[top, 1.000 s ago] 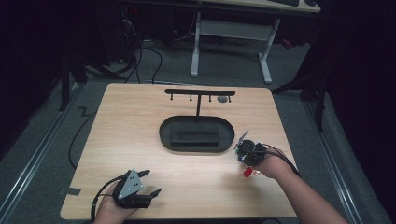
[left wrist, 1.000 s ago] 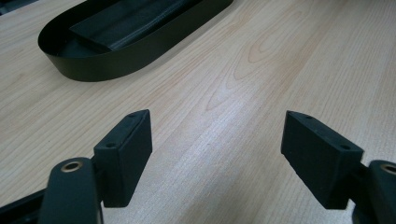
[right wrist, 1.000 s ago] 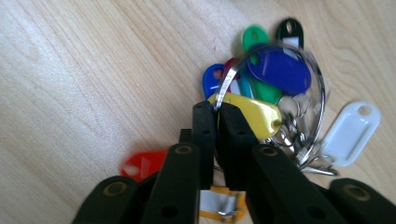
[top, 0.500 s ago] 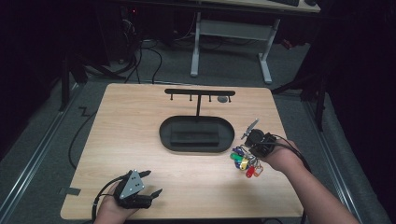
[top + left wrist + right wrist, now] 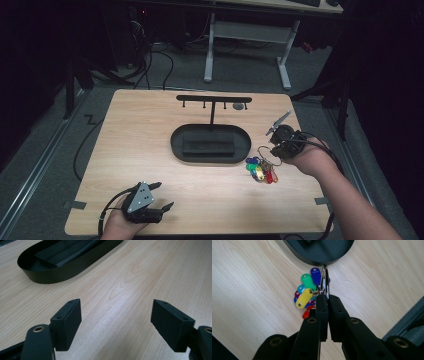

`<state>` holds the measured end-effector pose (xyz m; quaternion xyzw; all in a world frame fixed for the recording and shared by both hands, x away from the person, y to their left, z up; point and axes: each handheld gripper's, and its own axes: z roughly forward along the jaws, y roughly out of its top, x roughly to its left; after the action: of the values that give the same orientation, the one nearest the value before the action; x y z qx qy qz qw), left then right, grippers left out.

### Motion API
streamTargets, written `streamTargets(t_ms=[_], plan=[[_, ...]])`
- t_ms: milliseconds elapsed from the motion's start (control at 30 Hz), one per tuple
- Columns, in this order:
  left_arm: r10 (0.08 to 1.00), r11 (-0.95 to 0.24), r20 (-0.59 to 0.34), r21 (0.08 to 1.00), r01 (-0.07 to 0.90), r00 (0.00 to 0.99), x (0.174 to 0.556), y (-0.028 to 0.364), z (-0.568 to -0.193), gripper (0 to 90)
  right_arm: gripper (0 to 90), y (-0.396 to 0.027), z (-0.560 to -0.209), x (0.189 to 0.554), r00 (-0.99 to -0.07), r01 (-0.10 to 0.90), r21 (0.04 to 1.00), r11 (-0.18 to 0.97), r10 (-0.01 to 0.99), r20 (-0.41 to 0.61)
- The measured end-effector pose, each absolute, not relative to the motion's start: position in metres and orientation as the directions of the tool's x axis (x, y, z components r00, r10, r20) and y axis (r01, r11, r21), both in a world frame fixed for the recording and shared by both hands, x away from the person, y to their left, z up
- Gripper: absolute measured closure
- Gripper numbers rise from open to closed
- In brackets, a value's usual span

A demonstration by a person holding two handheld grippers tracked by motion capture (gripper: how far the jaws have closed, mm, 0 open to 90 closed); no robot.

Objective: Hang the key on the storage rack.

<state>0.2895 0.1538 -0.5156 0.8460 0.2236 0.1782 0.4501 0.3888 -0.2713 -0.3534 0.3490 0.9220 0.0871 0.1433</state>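
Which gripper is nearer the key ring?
Right. The right gripper is shut on the key ring; the left gripper rests open at the table's near left corner, well apart.

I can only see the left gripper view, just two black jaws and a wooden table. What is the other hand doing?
Observer: The right gripper is shut on a metal ring with a bunch of colourful key tags hanging from it.
Operator: Wow, what colours are they?
Observer: In the right gripper view I see green, blue, yellow, purple and red ones.
Operator: I see a black dish. Is there anything behind it?
Observer: Yes, the high view shows a post rising from the oval tray to a black hook bar with small pegs under it.
Operator: Are the tags near that dish?
Observer: Yes, they hang just off its right end, over the table.
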Motion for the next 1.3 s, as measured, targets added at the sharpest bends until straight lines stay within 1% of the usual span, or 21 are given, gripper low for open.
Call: streamTargets(t_ms=[233,500,967,1067,1300], plan=[[0.537,-0.493,0.097,0.842,0.219,0.838,0.29,0.154,-0.516,24.9,87.3,-0.268,-0.325,0.387,-0.724,0.602,0.275,0.75,0.658,-0.209],[0.536,-0.491,0.094,0.843,0.219,0.839,0.291,0.154,-0.516,24.8,87.3,-0.261,-0.303,0.39,-0.723,0.594,0.291,0.75,0.656,-0.216],[0.54,-0.483,0.088,0.847,0.222,0.837,0.292,0.154,-0.516,25.0,87.3,-0.247,-0.295,0.403,-0.735,0.572,0.278,0.772,0.633,-0.245],[0.539,-0.483,0.086,0.846,0.224,0.838,0.292,0.155,-0.516,25.0,87.3,-0.244,-0.29,0.408,-0.736,0.566,0.296,0.769,0.634,-0.238],[0.543,-0.477,0.078,0.848,0.231,0.836,0.291,0.156,-0.517,24.9,87.3,-0.237,-0.287,0.416,-0.74,0.56,0.304,0.77,0.631,-0.234]])
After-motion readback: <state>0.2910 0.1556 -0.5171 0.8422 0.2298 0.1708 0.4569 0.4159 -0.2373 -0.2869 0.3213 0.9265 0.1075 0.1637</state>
